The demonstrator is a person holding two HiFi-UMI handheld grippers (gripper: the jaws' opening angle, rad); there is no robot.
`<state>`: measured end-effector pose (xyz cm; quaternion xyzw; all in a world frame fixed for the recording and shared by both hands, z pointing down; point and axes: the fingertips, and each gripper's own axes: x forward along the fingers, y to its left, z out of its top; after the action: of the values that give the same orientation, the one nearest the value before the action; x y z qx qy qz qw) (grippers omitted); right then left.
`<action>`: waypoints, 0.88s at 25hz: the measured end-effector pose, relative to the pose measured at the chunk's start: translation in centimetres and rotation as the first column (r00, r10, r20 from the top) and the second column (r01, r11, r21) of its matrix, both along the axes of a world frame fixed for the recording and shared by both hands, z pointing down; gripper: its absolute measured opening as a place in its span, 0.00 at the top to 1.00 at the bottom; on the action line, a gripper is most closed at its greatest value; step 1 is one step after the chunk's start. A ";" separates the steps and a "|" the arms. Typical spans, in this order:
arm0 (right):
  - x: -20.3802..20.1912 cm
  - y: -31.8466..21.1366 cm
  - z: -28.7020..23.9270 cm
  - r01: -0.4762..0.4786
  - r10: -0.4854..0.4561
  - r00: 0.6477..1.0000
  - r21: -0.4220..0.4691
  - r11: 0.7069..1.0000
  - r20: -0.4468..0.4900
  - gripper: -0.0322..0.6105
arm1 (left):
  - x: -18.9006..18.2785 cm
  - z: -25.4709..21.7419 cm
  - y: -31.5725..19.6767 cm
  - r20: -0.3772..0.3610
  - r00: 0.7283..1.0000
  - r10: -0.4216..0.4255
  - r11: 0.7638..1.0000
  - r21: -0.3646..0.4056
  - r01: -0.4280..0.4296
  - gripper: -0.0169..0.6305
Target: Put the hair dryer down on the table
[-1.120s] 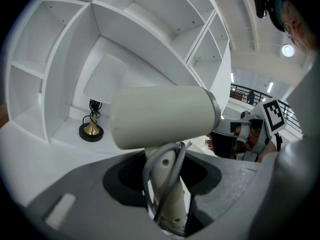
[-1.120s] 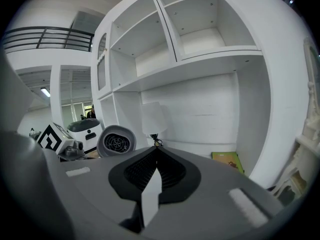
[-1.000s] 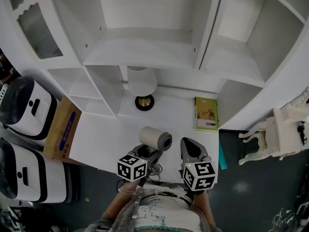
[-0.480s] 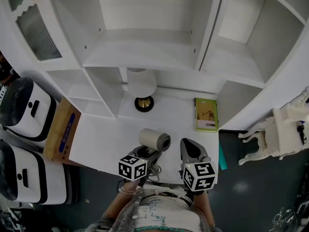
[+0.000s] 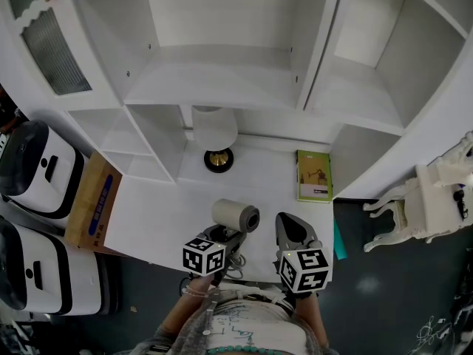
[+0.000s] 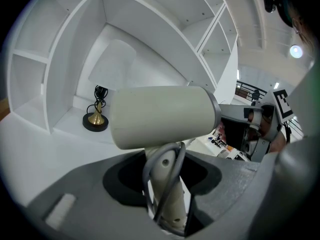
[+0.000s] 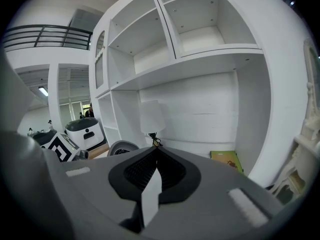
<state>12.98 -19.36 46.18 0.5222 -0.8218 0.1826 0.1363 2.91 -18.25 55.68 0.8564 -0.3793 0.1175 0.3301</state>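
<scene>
Beige cylindrical plastic hair dryer point(image 5: 236, 215) barely drifting since a second ago, hanging over the white counter point(image 5: 166, 209). Left tool point(image 6: 166, 184) pinching handle and cord; right tool point(image 7: 152, 176) pressed together. I'd be lowering until the barrel is resting, then spreading.

In the head view the hair dryer point(image 5: 235, 214) shows only its barrel; its handle is hidden under the left gripper point(image 5: 224, 237) at 6 o'clock of it; the green book point(image 5: 314, 175) bears print too small to read; two white appliances point(image 5: 37, 167) at 9 o'clock are cut by the picture's edge — so is the white chair point(image 5: 436, 194) at 3 o'clock; in the left gripper view the handle's lower end sinks out of sight between the jaws; in the right gripper view only the barrel's rim peeks over the jaw at 8 o'clock.
</scene>
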 end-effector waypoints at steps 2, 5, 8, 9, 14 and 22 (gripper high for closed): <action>0.0 0.0 0.0 -0.001 0.001 1.000 -0.001 1.000 -0.001 0.91 | 0.0 0.2 0.0 0.000 1.000 0.000 1.000 -0.006 0.000 0.69; 0.0 0.0 0.1 -0.002 0.002 1.000 -0.003 1.000 -0.001 0.90 | 0.0 0.5 0.0 0.000 1.000 0.002 1.000 -0.013 -0.002 0.69; 0.0 -0.1 0.1 -0.004 0.004 1.000 -0.004 1.000 -0.003 0.90 | 0.0 0.9 -0.1 0.004 1.000 0.001 1.000 -0.019 -0.001 0.69; 0.0 -0.1 0.1 -0.004 0.004 1.000 -0.004 1.000 -0.004 0.90 | -0.1 1.0 -0.1 0.005 1.000 0.001 1.000 -0.023 -0.001 0.69; 0.0 -0.2 0.1 -0.005 0.005 1.000 -0.004 1.000 -0.006 0.90 | 0.0 1.8 0.0 0.012 1.000 0.003 0.999 -0.038 -0.003 0.69; 0.0 -0.3 -0.1 -0.005 0.005 1.000 -0.001 1.000 -0.005 0.90 | -0.1 2.6 -0.1 0.023 1.000 0.004 0.999 -0.054 -0.003 0.69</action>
<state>12.98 -19.68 46.13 0.5248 -0.8200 0.1819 0.1382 2.78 -18.35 58.32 0.8464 -0.3784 0.1379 0.3485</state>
